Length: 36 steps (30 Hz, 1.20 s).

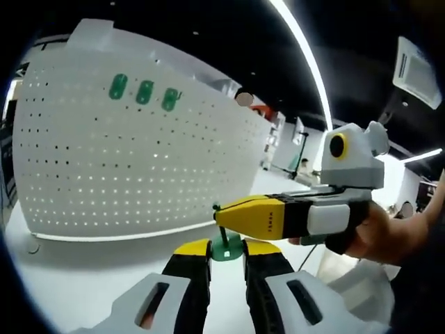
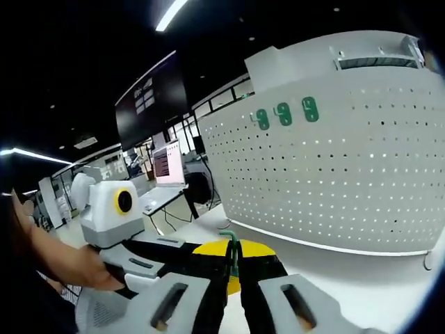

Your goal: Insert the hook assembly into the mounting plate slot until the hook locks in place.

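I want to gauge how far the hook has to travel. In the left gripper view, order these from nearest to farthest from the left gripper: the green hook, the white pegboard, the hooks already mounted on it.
1. Green hook, right between the left gripper's jaws.
2. White pegboard, beyond it, ahead and left.
3. Mounted green hooks, high on the pegboard, upper left.

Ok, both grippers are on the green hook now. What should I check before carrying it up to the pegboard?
1. Left gripper on the green hook: jaws close around its base, ok.
2. Right gripper on the hook's stem: jaws pinch it, ok.
3. White pegboard standing upright ahead, holes unobstructed: ok.
4. Three green hooks already mounted near its top; free holes beside them: ok.
5. Hook's prongs facing the board: cannot tell.
6. Hook seated in the board: not ok, it is well short of it.
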Available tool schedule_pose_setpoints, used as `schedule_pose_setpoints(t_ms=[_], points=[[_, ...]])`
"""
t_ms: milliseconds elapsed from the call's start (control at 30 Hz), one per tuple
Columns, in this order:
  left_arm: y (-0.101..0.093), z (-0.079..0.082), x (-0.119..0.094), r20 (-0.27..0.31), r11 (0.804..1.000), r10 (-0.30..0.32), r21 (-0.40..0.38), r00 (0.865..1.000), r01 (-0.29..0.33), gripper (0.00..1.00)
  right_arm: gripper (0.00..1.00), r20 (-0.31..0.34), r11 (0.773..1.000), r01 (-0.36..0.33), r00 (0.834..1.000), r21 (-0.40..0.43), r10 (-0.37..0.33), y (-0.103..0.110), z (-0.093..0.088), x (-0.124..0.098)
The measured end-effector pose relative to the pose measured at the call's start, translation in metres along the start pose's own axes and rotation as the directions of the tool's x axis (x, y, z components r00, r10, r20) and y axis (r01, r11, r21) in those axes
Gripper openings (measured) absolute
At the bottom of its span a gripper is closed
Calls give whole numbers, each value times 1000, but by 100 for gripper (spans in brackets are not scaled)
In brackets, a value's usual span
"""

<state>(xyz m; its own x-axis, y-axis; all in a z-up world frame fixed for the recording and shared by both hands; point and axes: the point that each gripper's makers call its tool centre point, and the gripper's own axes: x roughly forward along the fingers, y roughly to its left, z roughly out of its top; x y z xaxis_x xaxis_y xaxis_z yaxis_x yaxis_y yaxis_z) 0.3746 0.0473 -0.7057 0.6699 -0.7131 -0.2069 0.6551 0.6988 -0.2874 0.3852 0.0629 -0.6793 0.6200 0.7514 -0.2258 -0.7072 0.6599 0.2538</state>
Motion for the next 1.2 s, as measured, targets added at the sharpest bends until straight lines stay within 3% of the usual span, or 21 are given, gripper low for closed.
schedule_pose_setpoints(t_ms=[133,500,833,1033,1200], points=[[0,0,-1,-10,998,0,55,1000,0,17,2,6,1000,-6,1000,10,6,1,0,-1],[1,-5,-5,-56,994,-32,102,998,37,16,2,13,999,-36,999,10,36,5,2,-3],[-5,-9,-11,-111,983,-84,153,990,100,16,5,-28,995,-91,996,-51,89,13,-3,-10],[-9,-13,-16,-171,963,-124,219,977,161,16,5,-58,988,-134,990,-82,130,19,-5,-21],[-15,-17,-22,-235,928,-157,298,959,225,16,7,-85,976,-172,983,-130,162,23,-9,-29]])
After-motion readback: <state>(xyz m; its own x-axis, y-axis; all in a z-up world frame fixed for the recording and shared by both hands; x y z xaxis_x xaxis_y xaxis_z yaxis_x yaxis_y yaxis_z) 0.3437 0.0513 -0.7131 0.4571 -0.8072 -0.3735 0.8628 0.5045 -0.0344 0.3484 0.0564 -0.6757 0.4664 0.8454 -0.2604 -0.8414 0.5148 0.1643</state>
